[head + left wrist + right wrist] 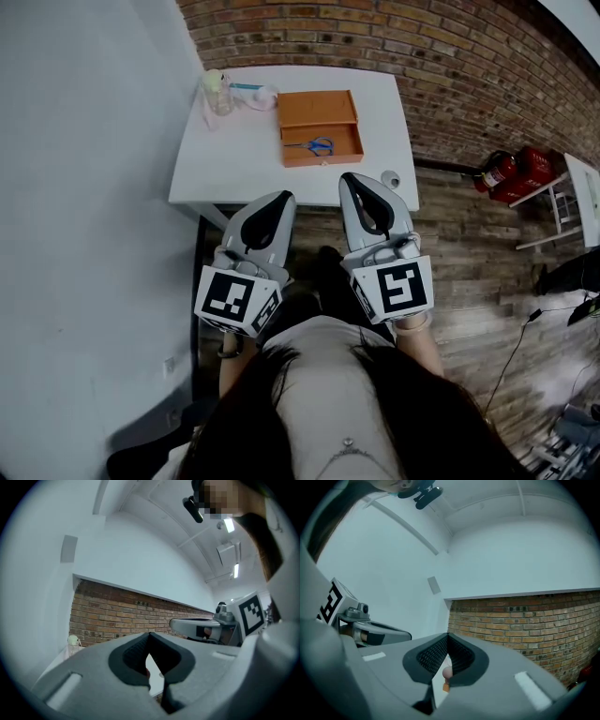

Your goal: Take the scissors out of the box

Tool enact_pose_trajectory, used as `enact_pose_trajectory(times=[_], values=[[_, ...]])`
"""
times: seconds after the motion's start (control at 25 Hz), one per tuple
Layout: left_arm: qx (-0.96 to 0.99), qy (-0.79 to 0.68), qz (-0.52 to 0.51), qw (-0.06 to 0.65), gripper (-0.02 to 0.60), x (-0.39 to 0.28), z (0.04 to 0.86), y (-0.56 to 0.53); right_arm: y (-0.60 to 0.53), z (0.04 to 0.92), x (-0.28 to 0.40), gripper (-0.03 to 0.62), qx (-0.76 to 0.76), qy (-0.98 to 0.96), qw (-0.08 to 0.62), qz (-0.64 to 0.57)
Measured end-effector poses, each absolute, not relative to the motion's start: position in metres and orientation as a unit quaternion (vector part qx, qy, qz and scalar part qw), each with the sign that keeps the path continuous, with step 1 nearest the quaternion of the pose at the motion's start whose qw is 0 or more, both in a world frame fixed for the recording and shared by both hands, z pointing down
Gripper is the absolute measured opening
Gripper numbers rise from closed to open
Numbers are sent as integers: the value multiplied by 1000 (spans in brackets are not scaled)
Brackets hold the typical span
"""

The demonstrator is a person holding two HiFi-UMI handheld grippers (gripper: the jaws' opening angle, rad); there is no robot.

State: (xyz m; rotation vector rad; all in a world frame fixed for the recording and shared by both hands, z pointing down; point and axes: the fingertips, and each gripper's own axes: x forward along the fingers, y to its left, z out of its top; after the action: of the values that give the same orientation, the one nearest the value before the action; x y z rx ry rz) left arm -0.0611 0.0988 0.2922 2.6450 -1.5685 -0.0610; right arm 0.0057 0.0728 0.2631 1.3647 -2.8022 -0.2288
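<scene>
An open wooden box (319, 111) lies on the white table (225, 159) ahead of me. Blue-handled scissors (317, 145) rest in its near compartment. Both grippers are held level side by side, short of the table's near edge and apart from the box. My left gripper (284, 197) (149, 634) has its jaws closed tip to tip with nothing between them. So does my right gripper (347, 178) (447, 634), which points toward the box's near right corner. Through the right jaws' hollow only a sliver of the table and the box shows.
A small bottle (217, 92) and a white and blue object (258, 94) stand at the table's far left. Red fire extinguishers (511, 173) lie on the wooden floor by the brick wall (450, 66). A white wall runs along the left.
</scene>
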Motion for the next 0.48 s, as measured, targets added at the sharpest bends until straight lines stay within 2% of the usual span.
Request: enact_pose_trajectory(times=[0.48], values=[[854,-519,-14,32,0,-57,293,44,19,278,9,8,418,-904,32,-82]])
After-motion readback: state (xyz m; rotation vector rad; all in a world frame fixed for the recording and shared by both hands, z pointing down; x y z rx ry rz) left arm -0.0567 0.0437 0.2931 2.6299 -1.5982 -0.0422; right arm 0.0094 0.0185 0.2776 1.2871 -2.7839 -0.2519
